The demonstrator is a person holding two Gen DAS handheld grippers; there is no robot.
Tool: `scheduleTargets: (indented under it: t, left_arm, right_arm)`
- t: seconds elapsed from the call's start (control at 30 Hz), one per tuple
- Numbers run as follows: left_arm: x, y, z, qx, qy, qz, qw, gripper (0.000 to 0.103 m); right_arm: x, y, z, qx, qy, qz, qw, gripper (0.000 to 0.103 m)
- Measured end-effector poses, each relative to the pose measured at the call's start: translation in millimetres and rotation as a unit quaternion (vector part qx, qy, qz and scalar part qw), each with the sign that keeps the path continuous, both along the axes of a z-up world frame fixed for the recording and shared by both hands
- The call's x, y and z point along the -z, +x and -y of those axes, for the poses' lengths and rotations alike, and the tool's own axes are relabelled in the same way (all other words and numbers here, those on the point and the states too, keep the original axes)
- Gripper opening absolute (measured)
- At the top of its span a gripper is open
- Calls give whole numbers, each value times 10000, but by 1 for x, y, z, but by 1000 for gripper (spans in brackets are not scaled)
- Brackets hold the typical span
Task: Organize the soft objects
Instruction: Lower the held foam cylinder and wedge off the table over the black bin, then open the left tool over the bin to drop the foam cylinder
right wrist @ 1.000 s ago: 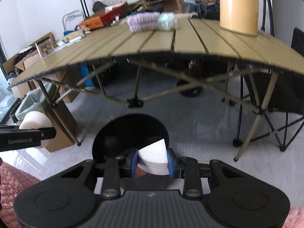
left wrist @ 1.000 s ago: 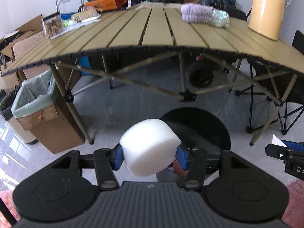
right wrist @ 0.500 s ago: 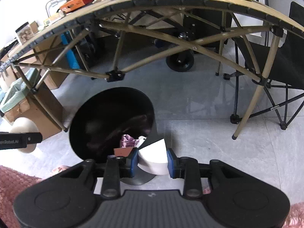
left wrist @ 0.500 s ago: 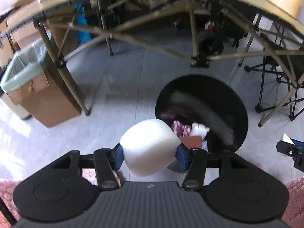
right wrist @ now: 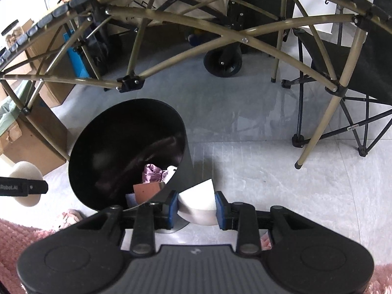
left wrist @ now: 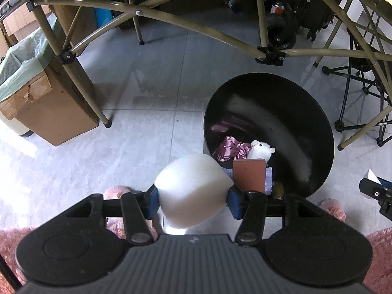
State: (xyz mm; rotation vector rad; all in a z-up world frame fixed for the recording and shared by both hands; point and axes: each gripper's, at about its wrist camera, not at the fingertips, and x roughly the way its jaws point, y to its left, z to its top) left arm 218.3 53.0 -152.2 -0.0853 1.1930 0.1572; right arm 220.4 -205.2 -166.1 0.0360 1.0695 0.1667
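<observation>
My left gripper (left wrist: pixel 192 197) is shut on a rounded white foam block (left wrist: pixel 192 191), held just left of and above the near rim of a black round bin (left wrist: pixel 318 132) on the floor. Inside the bin lie a purple satin cloth (left wrist: pixel 229 149), a white plush animal (left wrist: pixel 259 149) and a brown sponge (left wrist: pixel 250 175). My right gripper (right wrist: pixel 194 207) is shut on a white wedge-shaped foam piece (right wrist: pixel 198 204), just right of the bin (right wrist: pixel 98 137). The left gripper and its foam (right wrist: pixel 25 182) show at the left edge of the right wrist view.
A folding table's tan frame (left wrist: pixel 152 7) spans overhead. A cardboard box with a green liner (left wrist: pixel 36 93) stands left, a folding chair (right wrist: pixel 343 73) right. Pink fuzzy slippers (left wrist: pixel 332 208) stand near the bin on the grey tile floor.
Both grippers have sunk and tilted downward, from facing the tabletop to looking into the bin from above. The bin's contents have come into view. Both foam pieces stay gripped.
</observation>
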Motion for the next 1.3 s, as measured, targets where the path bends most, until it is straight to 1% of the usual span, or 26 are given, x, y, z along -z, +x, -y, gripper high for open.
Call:
scheduleTargets:
  t: [0.33,0.83,1.3]
  left_arm:
    - [0,13,13,132,-77,-70,9999,54]
    - [-10,48,56,540,-127,44,9985,54]
    - [-2,73,84,679,-308,-102,9972,54]
  right_arm:
    - [7,10,-5,-33,-53,-138,9999,30]
    - [13,15,5,109,-18,-270,9996,30]
    - [18,18,14,211,29,-340,9992,30]
